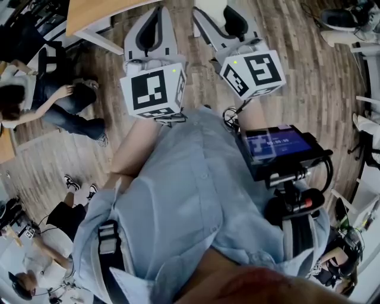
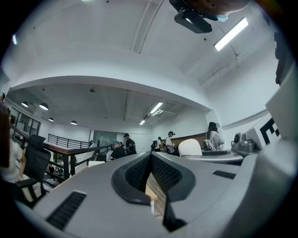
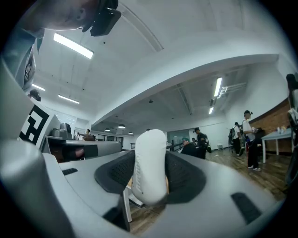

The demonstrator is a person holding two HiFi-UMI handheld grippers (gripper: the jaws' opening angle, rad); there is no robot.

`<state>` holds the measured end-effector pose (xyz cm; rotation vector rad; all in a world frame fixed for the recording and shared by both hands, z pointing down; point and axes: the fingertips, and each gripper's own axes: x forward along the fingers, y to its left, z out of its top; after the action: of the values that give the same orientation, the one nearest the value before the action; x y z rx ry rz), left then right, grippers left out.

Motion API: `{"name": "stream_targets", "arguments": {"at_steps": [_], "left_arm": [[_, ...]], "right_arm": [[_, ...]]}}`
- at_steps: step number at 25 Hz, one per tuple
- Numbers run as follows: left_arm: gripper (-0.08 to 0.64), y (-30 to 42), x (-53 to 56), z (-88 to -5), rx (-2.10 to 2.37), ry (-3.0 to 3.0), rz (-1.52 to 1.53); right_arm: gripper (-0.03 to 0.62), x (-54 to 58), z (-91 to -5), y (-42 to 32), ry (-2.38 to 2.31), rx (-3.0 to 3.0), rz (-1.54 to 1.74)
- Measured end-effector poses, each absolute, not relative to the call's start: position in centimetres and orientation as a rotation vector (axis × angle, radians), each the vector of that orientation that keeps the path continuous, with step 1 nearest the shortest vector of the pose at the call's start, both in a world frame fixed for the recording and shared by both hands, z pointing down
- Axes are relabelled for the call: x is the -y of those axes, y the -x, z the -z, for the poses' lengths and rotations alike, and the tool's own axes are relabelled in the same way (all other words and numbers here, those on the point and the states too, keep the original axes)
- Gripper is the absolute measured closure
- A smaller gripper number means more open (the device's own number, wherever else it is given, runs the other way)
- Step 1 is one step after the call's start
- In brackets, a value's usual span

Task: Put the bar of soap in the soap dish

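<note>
— Where is open room seen ahead of the tools?
— Bare wooden floor [image 1: 297, 65] is seen ahead and to the right of the right tool [image 3: 150, 158]. It lies open as far as the white furniture [image 1: 365, 53] at the far right edge.
— And on the left?
— Passage is narrowed by the corner of the surface [image 1: 89, 12], ahead and to the left of the left tool [image 2: 150, 157], and by a seated person [image 1: 53, 101] near it.
— Between the tools?
— Only a narrow strip of floor is seen. The right tool's jaws are filled by the bar of soap [image 3: 150, 176]. Close to the body, the right side is crowded by a chest-mounted screen [image 1: 279, 145].
</note>
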<state>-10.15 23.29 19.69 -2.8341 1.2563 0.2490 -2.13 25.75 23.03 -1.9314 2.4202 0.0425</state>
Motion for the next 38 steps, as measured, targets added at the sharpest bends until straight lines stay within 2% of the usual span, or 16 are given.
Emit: {"name": "stream_targets", "arguments": {"at_steps": [22,30,38], "left_arm": [[0.554,5.7,-25.8,-21.6,-1.298,2.817,-0.199],[0.554,4.7,-22.8,-22.9,-1.306,2.834,-0.207],[0.554,4.0,-15.4,-23.1,-1.302,2.850,-0.240]], "right_arm": [[0.394,-27.7,-23.9,-2.1,1.811,-2.446,-0.016],[0.394,-25.5,-25.1,-3.8,1.850,-2.425,-0.001],[0.394,-18.7,-25.7,-4.1,1.860,-2.439,0.016]]}}
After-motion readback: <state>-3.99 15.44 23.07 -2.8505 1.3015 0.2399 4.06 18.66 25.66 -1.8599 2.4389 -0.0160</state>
